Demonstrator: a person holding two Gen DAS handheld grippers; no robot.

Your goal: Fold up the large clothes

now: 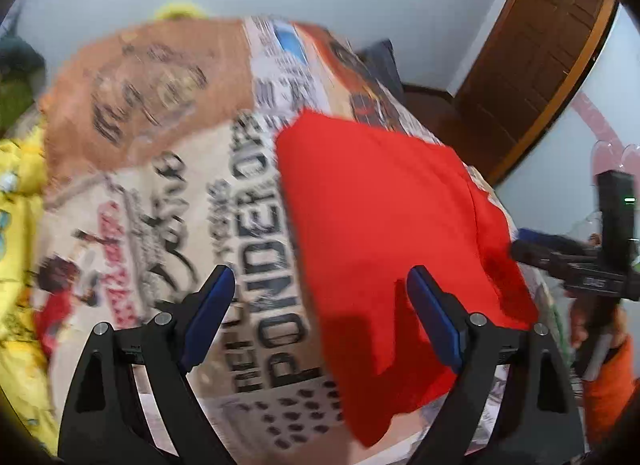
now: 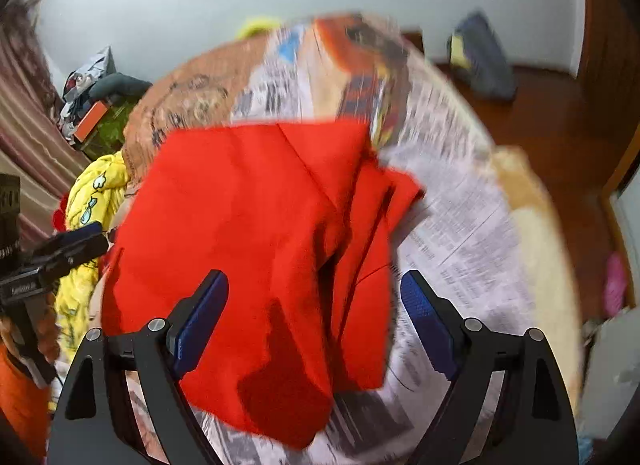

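Observation:
A red garment (image 1: 380, 225) lies partly folded on a bed covered with a newspaper-print sheet (image 1: 248, 205). In the right wrist view the garment (image 2: 256, 233) shows a folded flap and creases on its right side. My left gripper (image 1: 320, 305) is open and empty above the garment's left edge. My right gripper (image 2: 316, 309) is open and empty above the garment's near part. The right gripper also shows in the left wrist view (image 1: 532, 245) beside the garment's right edge. The left gripper shows in the right wrist view (image 2: 84, 237) at the garment's left edge.
Yellow printed cloth (image 2: 84, 217) lies at the bed's left side. A brown wooden door (image 1: 536, 49) and wooden floor (image 2: 560, 125) are to the right. A dark bag (image 2: 484, 61) stands by the far wall. Clutter (image 2: 92, 105) sits at the back left.

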